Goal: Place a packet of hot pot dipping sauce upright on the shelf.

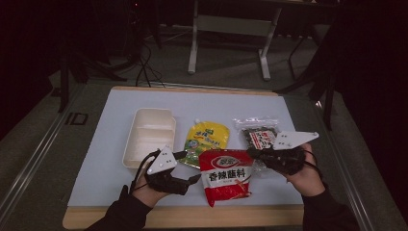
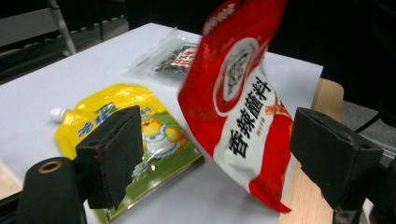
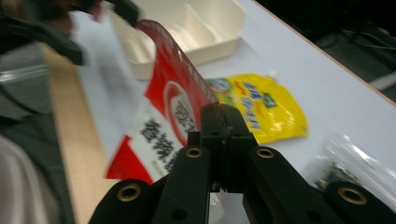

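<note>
Pinching an edge of the red seasoning packet (image 3: 163,116), the right claw (image 3: 224,121) holds it lifted and tilted above the white surface (image 1: 115,144). Left claw (image 2: 215,154) released, jaws wide on either side of the packet, beside the yellow spout pouch (image 2: 135,140).

Centre of the high view, low down, the sauce packet (image 1: 225,176) sits lifted off the table (image 1: 110,144), between the two grippers. The left gripper (image 1: 192,179) is just left of its lower half; the right gripper (image 1: 251,153) is at its upper right corner, touching it. Behind the packet, toward the upper middle, the spouted pouch (image 1: 208,139) lies flat. Left of that pouch lies the divided tray (image 1: 150,136). Right of the pouch, behind the right gripper, lies the clear snack bag (image 1: 257,134). In the left gripper view, the packet hangs tilted at centre right, with the pouch flat at lower left.
</note>
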`<state>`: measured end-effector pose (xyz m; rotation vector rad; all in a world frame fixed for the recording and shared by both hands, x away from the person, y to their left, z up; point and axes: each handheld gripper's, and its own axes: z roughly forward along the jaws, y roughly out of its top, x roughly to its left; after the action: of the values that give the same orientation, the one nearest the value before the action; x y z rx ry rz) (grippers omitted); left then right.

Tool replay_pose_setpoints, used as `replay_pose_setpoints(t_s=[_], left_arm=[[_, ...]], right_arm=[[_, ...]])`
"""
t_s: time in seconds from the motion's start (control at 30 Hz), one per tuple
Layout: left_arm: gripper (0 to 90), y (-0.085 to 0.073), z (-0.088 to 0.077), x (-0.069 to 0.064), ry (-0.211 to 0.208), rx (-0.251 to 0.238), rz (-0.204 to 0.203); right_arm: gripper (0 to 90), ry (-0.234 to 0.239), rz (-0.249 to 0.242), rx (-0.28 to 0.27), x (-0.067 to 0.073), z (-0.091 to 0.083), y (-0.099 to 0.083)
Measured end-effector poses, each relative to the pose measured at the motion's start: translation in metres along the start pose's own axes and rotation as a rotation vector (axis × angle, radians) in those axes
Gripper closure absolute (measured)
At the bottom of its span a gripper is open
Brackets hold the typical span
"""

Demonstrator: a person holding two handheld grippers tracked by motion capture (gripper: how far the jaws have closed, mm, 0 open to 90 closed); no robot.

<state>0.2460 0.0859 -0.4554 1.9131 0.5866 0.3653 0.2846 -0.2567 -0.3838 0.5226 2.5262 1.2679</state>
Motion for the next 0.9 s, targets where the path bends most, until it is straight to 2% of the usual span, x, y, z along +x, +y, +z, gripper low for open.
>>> replay_pose_setpoints(t_s=[0.07,0.1,0.17,0.2,0.23,0.27,0.3,0.33,0.47,0.53,0.7,0.73,0.8,0.9], left_arm=[[20.5,0.000,0.000,0.000,0.000,0.000,0.000],[23.5,0.003,0.007,0.000,-0.035,0.002,0.009],[25.6,0.004,0.010,-0.001,-0.047,0.003,0.011],[34.2,0.005,0.013,-0.002,-0.096,-0.013,0.018],[38.0,0.005,0.015,-0.003,-0.113,-0.011,0.022],[41.2,0.005,0.015,-0.003,-0.113,-0.011,0.022],[46.5,0.006,0.018,-0.006,-0.138,-0.013,0.034],[47.6,0.007,0.018,-0.005,-0.136,-0.013,0.038],[63.4,0.009,0.019,-0.005,-0.147,-0.042,0.031],[69.0,0.009,0.020,-0.006,-0.144,-0.037,0.036],[89.2,0.012,0.021,-0.009,-0.167,-0.028,0.062],[89.6,0.012,0.021,-0.009,-0.167,-0.028,0.062],[90.0,0.015,0.019,-0.013,-0.169,-0.025,0.091],[90.0,0.016,0.019,-0.017,-0.183,-0.025,0.099]], right_arm=[[89.7,-0.004,-0.007,-0.010,0.003,-0.003,0.002],[89.6,0.012,-0.014,-0.025,0.008,-0.008,0.005],[89.6,0.012,-0.023,-0.035,0.011,-0.010,0.007],[89.6,0.025,-0.029,-0.038,0.015,-0.012,0.010],[89.7,0.024,-0.032,-0.039,0.016,-0.013,0.010],[89.6,0.027,-0.035,-0.035,0.017,-0.013,0.011],[89.6,0.025,-0.038,-0.034,0.018,-0.012,0.011],[89.6,0.030,-0.036,-0.037,0.019,-0.012,0.011],[89.6,0.047,-0.034,-0.052,0.019,-0.014,0.011],[89.6,0.046,-0.037,-0.055,0.020,-0.015,0.011],[89.5,0.043,-0.034,-0.060,0.022,-0.016,0.012],[89.5,0.043,-0.034,-0.060,0.022,-0.016,0.012],[89.4,0.032,-0.033,-0.061,0.021,-0.017,0.010],[89.1,0.024,-0.032,-0.062,0.021,-0.019,0.008]])
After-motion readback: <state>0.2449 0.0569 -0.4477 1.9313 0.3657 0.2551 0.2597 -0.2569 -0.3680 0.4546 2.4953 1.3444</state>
